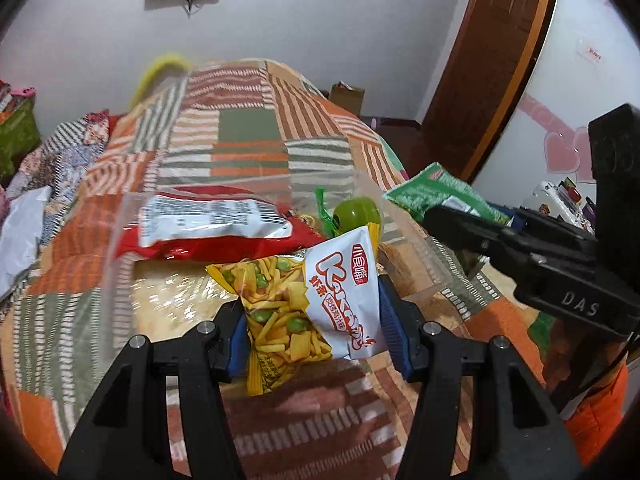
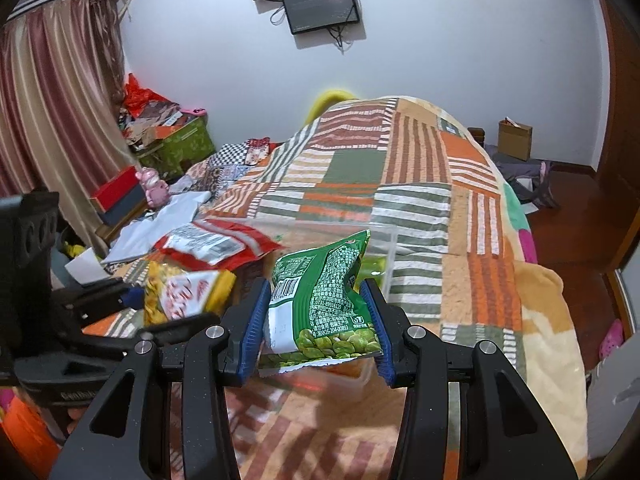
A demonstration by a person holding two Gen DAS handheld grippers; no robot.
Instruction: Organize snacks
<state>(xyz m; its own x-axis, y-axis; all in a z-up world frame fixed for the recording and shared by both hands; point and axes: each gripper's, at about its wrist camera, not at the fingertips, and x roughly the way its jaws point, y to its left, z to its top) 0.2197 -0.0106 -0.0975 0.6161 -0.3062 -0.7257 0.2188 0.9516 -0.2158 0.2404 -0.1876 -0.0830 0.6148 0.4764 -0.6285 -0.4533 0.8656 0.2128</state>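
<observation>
My left gripper [image 1: 316, 324] is shut on a yellow and white snack packet [image 1: 320, 292], held above the patchwork blanket [image 1: 248, 136]. Just beyond it is a clear plastic box [image 1: 116, 272] with a red packet [image 1: 208, 236] and a green round snack [image 1: 356, 216] inside. My right gripper [image 2: 316, 328] is shut on a green pea packet [image 2: 324, 296], which stands up between the blue pads [image 2: 254, 320] over the clear box [image 2: 390, 248]. In the left wrist view the right gripper [image 1: 440, 218] comes in from the right with the green packet [image 1: 436, 188]. The right wrist view shows the left gripper [image 2: 132, 298] at the left with the yellow packet [image 2: 184, 292].
The blanket covers a bed whose right edge drops to a wooden floor [image 2: 572, 224]. White cloth [image 2: 160, 220], boxes [image 2: 120, 196] and a green bin [image 2: 180, 148] crowd the left side. A brown door [image 1: 492, 60] is at the right, and a screen [image 2: 320, 4] hangs on the far wall.
</observation>
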